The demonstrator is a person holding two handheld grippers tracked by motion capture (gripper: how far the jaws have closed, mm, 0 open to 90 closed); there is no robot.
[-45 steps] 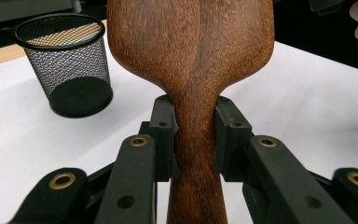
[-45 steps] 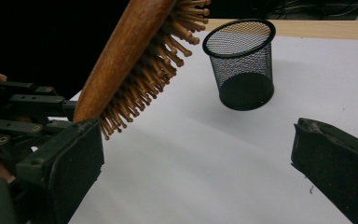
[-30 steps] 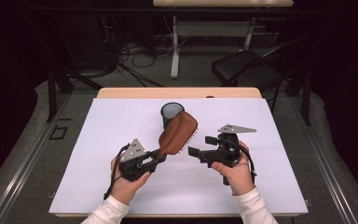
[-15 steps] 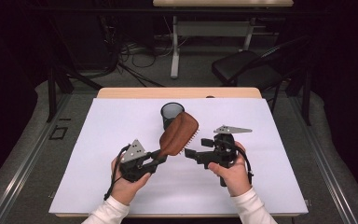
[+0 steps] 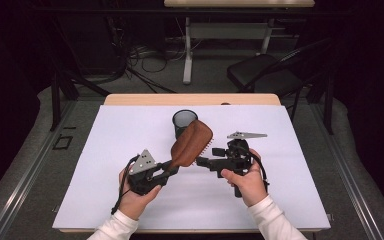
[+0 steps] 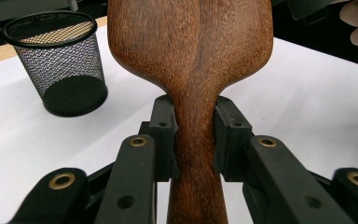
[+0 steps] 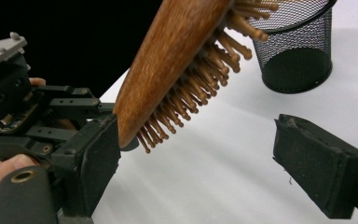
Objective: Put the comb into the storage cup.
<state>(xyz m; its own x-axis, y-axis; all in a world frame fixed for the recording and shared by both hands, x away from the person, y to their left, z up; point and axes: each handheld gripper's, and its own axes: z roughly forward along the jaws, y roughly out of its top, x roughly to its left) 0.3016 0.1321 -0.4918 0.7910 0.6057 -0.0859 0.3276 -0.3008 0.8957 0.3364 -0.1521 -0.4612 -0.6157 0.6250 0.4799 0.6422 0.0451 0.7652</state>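
Observation:
A brown wooden hairbrush (image 5: 192, 142) is held up over the white table, its head tilted toward the far right and its bristles facing right. My left gripper (image 5: 172, 167) is shut on the brush's narrow handle (image 6: 193, 177), with both pads pressed against the wood. My right gripper (image 5: 202, 161) reaches in from the right at the lower end of the brush head (image 7: 177, 60). Its jaws have just been closing and still stand wide. One pad (image 7: 93, 158) lies by the wooden back, while the other pad (image 7: 321, 163) stays well off the bristles.
A black mesh cup (image 5: 182, 120) stands upright and empty just behind the brush, near the table's middle. The white table top (image 5: 105, 150) spreads out on both sides. A chair and cables lie on the floor beyond the far edge.
The right gripper has edged slightly left toward the brush head. The left gripper and the brush have kept still.

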